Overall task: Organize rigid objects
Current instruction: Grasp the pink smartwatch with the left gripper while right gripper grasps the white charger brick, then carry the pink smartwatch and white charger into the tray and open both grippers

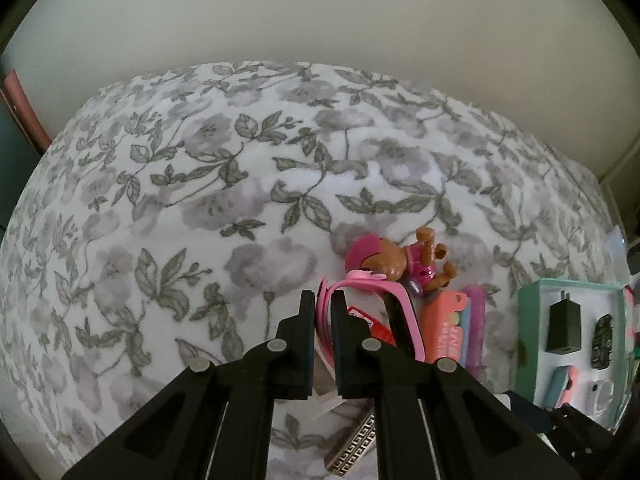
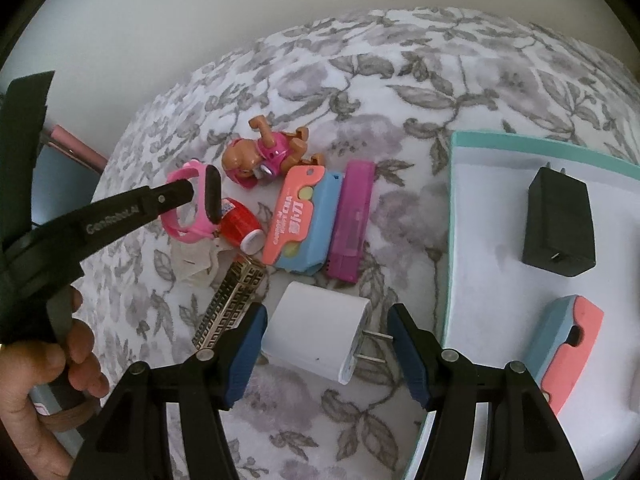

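mostly pink watch (image 1: 362,304), black face

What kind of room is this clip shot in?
Probably a bedroom: small items lie on a soft floral bedspread against a plain wall, with a teal-rimmed tray holding a black charger.

Home bedroom, floral bedspread (image 1: 200,200), toy figure (image 2: 260,156), chargers

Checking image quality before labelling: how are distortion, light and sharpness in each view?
Left wrist: heavy fisheye bulge of the floral bedspread, dark corners, soft dim light, mild softness. Right wrist: same bulge, the teal tray rim bends, white charger fairly sharp, no glare.
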